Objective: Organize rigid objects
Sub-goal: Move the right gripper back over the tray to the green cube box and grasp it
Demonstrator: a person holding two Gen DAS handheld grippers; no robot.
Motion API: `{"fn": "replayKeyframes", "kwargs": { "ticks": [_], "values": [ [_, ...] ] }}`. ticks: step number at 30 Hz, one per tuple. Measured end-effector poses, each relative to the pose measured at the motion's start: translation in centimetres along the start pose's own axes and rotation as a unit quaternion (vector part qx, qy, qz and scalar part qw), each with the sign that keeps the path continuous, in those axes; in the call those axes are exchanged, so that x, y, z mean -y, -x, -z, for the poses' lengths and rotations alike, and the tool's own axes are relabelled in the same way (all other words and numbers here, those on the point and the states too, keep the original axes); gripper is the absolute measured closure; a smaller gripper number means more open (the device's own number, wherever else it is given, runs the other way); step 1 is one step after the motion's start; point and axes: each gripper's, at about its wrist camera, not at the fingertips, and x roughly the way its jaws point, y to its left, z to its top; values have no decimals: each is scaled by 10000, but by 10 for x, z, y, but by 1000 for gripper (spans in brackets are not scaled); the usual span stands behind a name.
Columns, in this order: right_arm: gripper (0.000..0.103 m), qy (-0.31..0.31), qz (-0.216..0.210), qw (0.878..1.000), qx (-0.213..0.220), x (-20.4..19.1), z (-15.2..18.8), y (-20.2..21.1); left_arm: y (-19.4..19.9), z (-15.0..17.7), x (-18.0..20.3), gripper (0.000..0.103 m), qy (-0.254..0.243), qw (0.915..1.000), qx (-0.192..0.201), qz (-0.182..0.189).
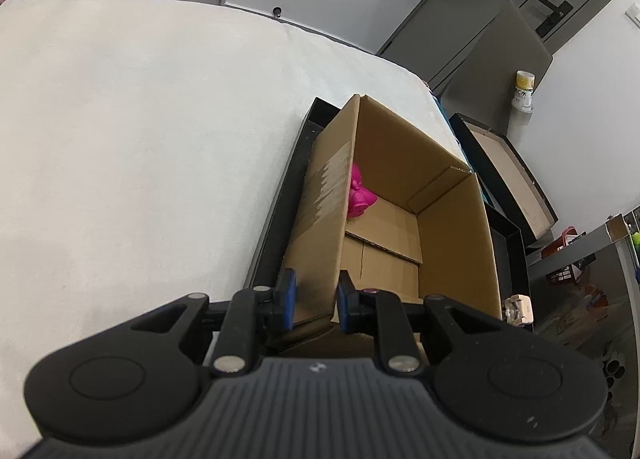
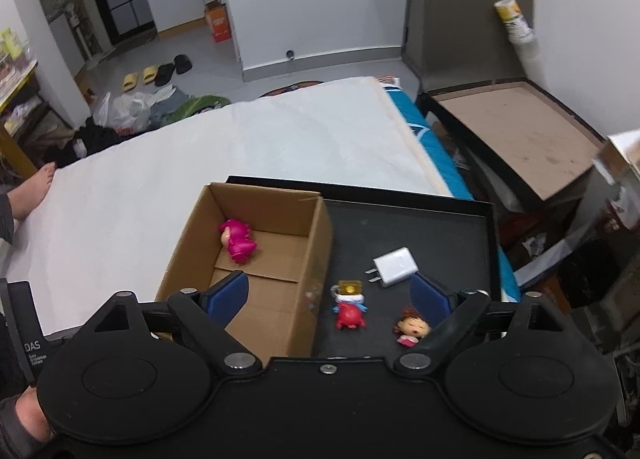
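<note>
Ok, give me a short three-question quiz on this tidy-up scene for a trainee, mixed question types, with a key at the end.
1. True or false: the cardboard box already holds the pink toy.
2. Which gripper is shut on the box wall? A) the left gripper B) the right gripper
3. Name the three items lying loose on the black tray.

Key
1. True.
2. A; the right gripper's jaws stand open with nothing clamped between them.
3. White charger, red figure, small doll.
</note>
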Motion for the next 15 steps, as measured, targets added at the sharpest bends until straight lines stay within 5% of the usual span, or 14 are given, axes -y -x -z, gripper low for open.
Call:
{"fn": "replayKeyframes", "kwargs": {
  "ticks": [15],
  "values": [
    [10,-590,199,9981,-41,56,38,16,0,3,11,85,-161,9997,65,-186]
  ]
}}
